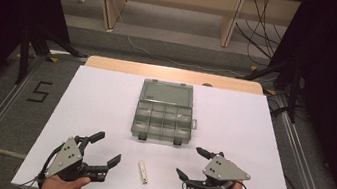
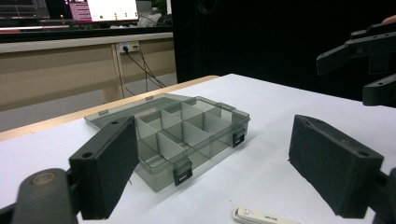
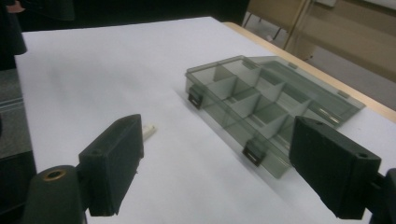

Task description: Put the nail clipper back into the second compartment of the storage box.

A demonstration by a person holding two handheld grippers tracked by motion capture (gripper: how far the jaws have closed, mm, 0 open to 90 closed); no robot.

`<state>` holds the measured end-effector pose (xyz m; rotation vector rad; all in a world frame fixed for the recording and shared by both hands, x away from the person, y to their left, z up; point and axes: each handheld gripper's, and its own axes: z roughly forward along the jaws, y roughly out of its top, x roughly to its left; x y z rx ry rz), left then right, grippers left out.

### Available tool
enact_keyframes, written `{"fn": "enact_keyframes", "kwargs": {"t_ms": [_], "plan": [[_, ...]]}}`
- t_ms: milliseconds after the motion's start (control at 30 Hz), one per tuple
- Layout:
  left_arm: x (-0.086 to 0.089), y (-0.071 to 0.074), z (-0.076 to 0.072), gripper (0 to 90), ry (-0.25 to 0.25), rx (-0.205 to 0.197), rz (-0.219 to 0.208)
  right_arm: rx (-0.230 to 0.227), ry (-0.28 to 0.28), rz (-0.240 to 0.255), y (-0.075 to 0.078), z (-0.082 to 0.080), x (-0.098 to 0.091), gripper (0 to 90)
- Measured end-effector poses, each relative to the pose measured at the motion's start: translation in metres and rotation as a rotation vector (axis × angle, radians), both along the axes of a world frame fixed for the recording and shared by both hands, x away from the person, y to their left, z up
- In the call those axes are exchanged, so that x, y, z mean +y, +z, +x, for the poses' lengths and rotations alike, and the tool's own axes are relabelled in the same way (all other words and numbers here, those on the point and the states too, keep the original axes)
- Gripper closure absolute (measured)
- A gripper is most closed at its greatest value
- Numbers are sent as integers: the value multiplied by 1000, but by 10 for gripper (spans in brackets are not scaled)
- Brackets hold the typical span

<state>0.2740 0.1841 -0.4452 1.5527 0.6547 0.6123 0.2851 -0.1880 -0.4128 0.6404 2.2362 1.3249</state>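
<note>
Organizer box (image 1: 163, 112) open, compartments seemingly empty.

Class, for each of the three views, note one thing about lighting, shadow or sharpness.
High view: white sheet evenly lit, surroundings dark. Left gripper view: box sharp, left gripper pads softer, close. Right gripper view: box casts a soft shadow toward the camera.

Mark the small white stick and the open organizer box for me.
white stick (image 1: 143, 171), high view, middle of its body.
organizer box (image 1: 162, 122), high view, centre divider of the tray.
</note>
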Motion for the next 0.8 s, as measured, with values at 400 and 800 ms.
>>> {"fn": "enact_keyframes", "kwargs": {"t_ms": [400,800], "plan": [[1,1,-1,154,15,11,2,123,110,-127,12,20,43,195],[2,1,-2,154,15,7,-1,245,185,-288,-2,43,99,228]]}}
